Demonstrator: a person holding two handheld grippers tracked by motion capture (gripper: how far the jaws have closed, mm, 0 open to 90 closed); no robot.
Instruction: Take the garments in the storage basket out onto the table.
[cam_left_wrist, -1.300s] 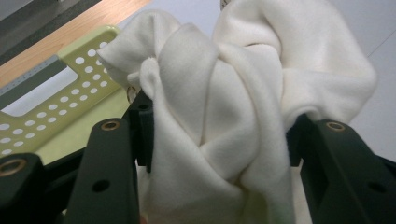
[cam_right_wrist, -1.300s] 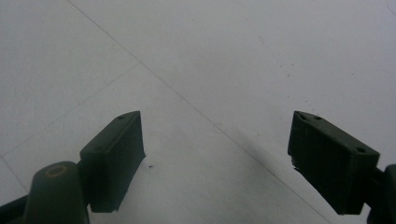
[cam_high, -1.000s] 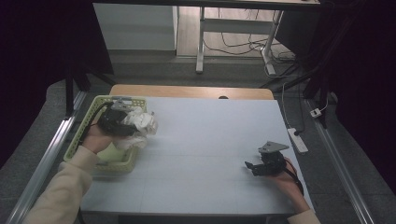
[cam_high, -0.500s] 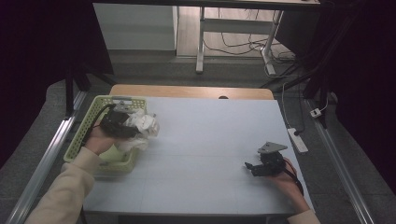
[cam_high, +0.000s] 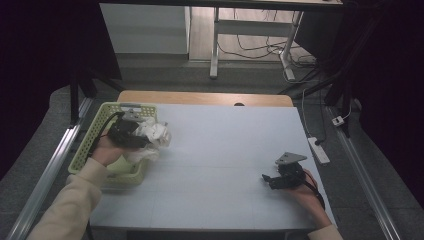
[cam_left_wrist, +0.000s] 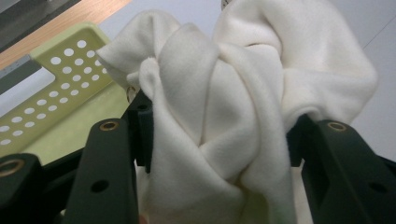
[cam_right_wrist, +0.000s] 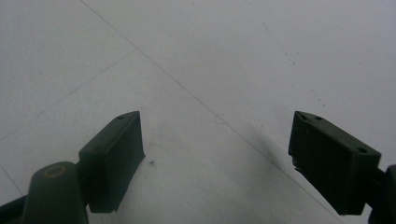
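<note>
Not much had changed in the last second. In the high view my left gripper (cam_high: 131, 131) sat in the same spot at the left of the frame, and the white cloth (cam_high: 154, 136) was bunched just the same beside it. My right gripper (cam_high: 278, 177) had not moved either, low on the right. So I think I had the cloth caught well and was ready to lift it out.

My left jaws were squeezed tight on the cloth (cam_left_wrist: 243, 107). In the left gripper view it bulged up in fat folds between them, in the middle of the frame. The cloth sat over the right edge of the green basket (cam_high: 90, 150), partly on the table (cam_high: 230, 150).

My left hand (cam_high: 106, 152) reached up from the lower left, over the basket. My right gripper (cam_right_wrist: 215, 158) was spread wide with nothing in it, just bare table under it. It rested low, pointing left.
</note>
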